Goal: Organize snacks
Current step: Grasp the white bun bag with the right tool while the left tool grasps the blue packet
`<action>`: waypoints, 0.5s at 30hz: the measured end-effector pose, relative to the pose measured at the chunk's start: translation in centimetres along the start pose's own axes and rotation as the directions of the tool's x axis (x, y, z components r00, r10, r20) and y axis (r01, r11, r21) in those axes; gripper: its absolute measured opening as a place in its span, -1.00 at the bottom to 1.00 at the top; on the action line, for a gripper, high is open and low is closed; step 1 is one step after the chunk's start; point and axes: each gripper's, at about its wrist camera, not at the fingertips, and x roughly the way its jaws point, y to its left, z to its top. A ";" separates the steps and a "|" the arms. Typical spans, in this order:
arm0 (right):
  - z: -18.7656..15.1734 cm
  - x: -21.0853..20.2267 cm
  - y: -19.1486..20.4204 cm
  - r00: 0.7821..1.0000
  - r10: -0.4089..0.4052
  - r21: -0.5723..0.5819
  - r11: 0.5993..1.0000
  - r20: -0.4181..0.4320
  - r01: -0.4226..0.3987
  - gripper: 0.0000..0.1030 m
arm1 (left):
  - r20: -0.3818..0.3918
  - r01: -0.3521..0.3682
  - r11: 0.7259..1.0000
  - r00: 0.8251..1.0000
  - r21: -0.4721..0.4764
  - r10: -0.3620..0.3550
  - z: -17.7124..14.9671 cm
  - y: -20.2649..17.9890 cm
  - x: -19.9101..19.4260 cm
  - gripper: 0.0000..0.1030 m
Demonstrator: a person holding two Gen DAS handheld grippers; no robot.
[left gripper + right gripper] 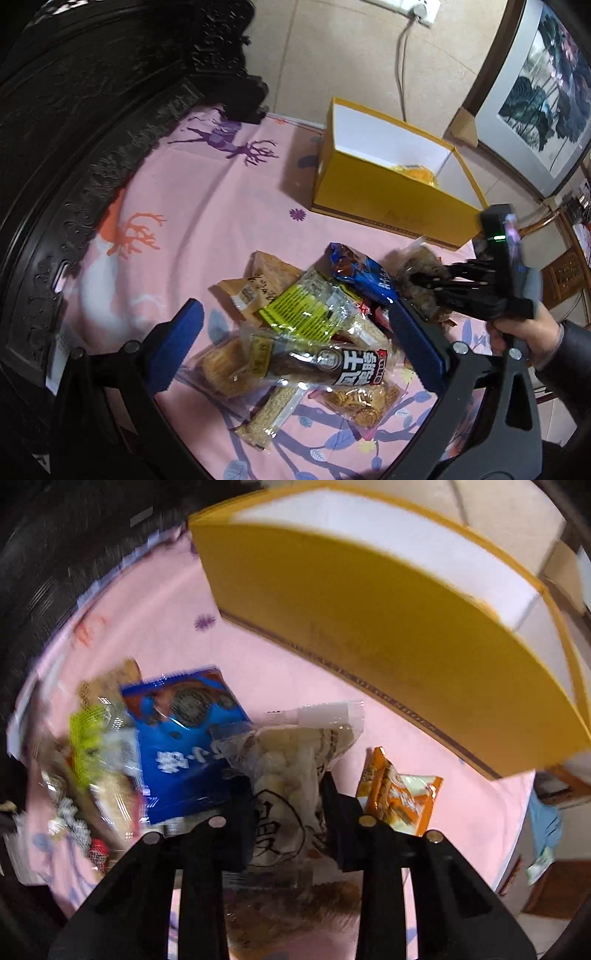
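1. Left wrist view: the left claw (291,339) hangs with its blue fingers (177,343) wide apart over a heap of snacks on a pink sheet (207,206); nothing is between the pads.
2. Under it lie a sausage pack (328,363), a clear cracker bag (221,369), a green-label pack (306,306), a brown pack (258,284) and a cookie bag (365,402).
3. A blue bag (360,271) lies at the far edge of the heap.
4. A yellow box (388,192) stands open beyond the heap, well apart from it, with something yellow inside.
5. At the right, a hand (524,332) holds the right claw (424,278), whose black fingers reach into a clear bag (415,266).
6. Right wrist view: the right claw (284,801) is clamped on the clear bag (284,764) of pale round snacks, both pads pressing its sides.
7. The blue bag (184,738) lies just left of it, partly overlapped by it.
8. An orange pack (399,794) lies just right of it on the sheet (295,672).
9. The box (369,609) stands beyond, near the top of the view.
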 end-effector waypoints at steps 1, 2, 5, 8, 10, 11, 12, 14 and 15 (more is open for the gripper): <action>-0.3 -0.8 -0.2 1.000 0.013 0.028 1.000 0.022 -0.013 -0.38 | -0.007 0.004 1.000 1.000 0.008 -0.004 0.3 -0.4 0.5 0.96; -0.9 -2.0 -0.6 0.998 0.028 0.069 0.997 0.055 -0.032 -0.38 | -0.012 0.007 1.000 1.000 0.015 -0.007 0.6 -0.8 1.0 0.96; -2.4 -5.0 -1.1 0.989 0.063 0.171 0.982 0.137 -0.086 -0.38 | -0.048 0.033 0.999 0.998 0.041 -0.031 2.1 -2.6 3.7 0.96; -4.0 -6.7 -1.6 0.979 0.096 0.250 0.958 0.180 -0.140 -0.38 | -0.088 0.047 0.997 0.995 0.064 -0.041 3.2 -4.4 6.4 0.96; -5.1 -7.3 -1.7 0.976 0.117 0.288 0.943 0.186 -0.168 -0.38 | -0.144 0.072 0.996 0.988 0.062 -0.062 4.0 -5.5 9.0 0.96; -5.2 -7.1 -1.5 0.975 0.120 0.303 0.937 0.185 -0.173 -0.38 | -0.180 0.075 0.996 0.982 0.054 -0.065 4.4 -6.0 10.7 0.96; -5.6 -7.2 -1.5 0.974 0.125 0.317 0.931 0.187 -0.181 -0.38 | -0.207 0.078 0.996 0.976 0.051 -0.066 4.6 -6.3 11.9 0.96; -6.2 -7.2 -1.5 0.972 0.141 0.338 0.920 0.188 -0.198 -0.38 | -0.272 0.079 0.996 0.960 0.044 -0.064 4.9 -6.9 14.4 0.96; -6.3 -7.2 -1.2 0.972 0.142 0.342 0.918 0.187 -0.200 -0.38 | -0.310 0.077 0.996 0.949 0.037 -0.062 4.9 -7.1 15.9 0.96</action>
